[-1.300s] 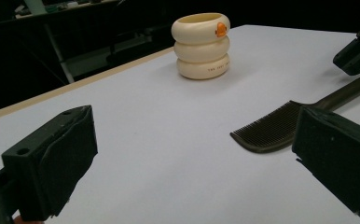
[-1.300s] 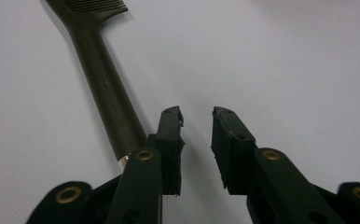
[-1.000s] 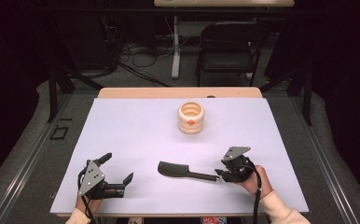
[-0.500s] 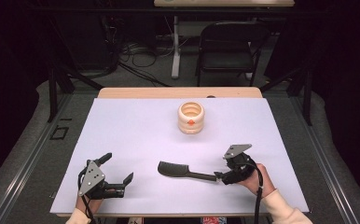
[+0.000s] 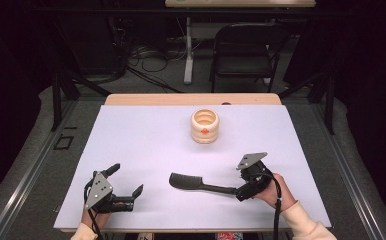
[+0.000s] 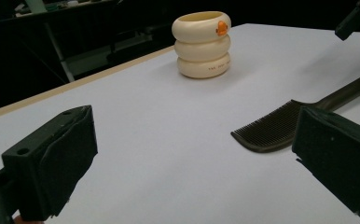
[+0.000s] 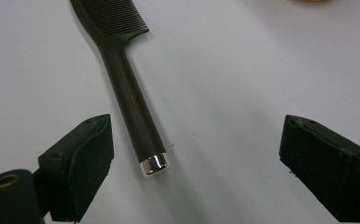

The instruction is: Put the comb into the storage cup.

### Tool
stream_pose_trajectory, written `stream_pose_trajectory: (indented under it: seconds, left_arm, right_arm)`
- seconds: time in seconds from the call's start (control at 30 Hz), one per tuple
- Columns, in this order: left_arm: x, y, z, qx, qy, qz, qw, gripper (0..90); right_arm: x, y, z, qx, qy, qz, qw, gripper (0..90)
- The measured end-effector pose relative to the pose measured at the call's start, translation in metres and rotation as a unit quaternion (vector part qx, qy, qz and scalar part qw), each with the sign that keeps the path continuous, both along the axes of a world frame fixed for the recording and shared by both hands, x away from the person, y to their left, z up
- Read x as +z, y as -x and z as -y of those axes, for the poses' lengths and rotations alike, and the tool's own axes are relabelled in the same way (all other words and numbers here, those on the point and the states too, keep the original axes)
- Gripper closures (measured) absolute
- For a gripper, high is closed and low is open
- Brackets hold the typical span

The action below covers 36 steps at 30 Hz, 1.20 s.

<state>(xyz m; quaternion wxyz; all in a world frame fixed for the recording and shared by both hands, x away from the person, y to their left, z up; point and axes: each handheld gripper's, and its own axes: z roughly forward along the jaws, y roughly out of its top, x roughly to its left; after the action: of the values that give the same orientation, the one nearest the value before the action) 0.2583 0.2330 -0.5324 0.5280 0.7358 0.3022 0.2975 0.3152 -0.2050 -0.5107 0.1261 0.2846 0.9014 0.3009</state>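
Two claws sit low over the white table, both with jaws spread wide and neither holding anything. The right claw is at the handle end of a dark comb that lies flat on the table. In the right gripper view, the comb's handle runs up and away from between the jaws, closer to the left-hand one, and its silver end cap lies in the open gap without touching either pad. The comb's teeth are at the far end from this claw.

The left claw rests apart from the comb, off beyond its toothed end. In the left gripper view, the toothed head lies just ahead of the right-hand jaw, while the handle stretches away towards the other claw. A cream cup made of stacked rings, with a small orange mark on its side, stands upright farther off, ahead of both claws and well apart from the comb.
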Motion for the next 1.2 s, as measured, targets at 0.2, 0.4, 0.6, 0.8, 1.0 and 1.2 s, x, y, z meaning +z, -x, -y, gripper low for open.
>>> stream_pose_trajectory:
  seconds: [0.2, 0.4, 0.6, 0.8, 1.0, 1.2]
  left_arm:
    - [0.0, 0.0, 0.0, 0.0, 0.0, -0.001, 1.0, 0.0]
    - [0.0, 0.0, 0.0, 0.0, -0.001, 0.0, 1.0, 0.0]
    - [0.0, 0.0, 0.0, 0.0, 0.0, -0.001, 1.0, 0.0]
    - [0.0, 0.0, 0.0, -0.001, 0.001, -0.001, 1.0, 0.0]
    - [0.0, 0.0, 0.0, -0.001, 0.001, -0.001, 1.0, 0.0]
    - [0.0, 0.0, 0.0, -0.001, 0.001, -0.001, 1.0, 0.0]
  right_arm:
    - [0.002, 0.002, -0.006, 0.019, 0.008, -0.008, 0.9998, 1.4]
    - [0.002, 0.003, -0.013, 0.034, 0.007, -0.014, 0.9993, 0.0]
    - [0.004, 0.003, -0.019, 0.046, 0.012, -0.014, 0.9988, 0.0]
    - [0.005, 0.004, -0.026, 0.052, 0.016, -0.01, 0.9985, 0.0]
    - [0.005, 0.005, -0.034, 0.06, 0.023, -0.015, 0.9978, 0.0]
    - [0.007, 0.003, -0.04, 0.066, 0.029, -0.017, 0.9972, 0.0]
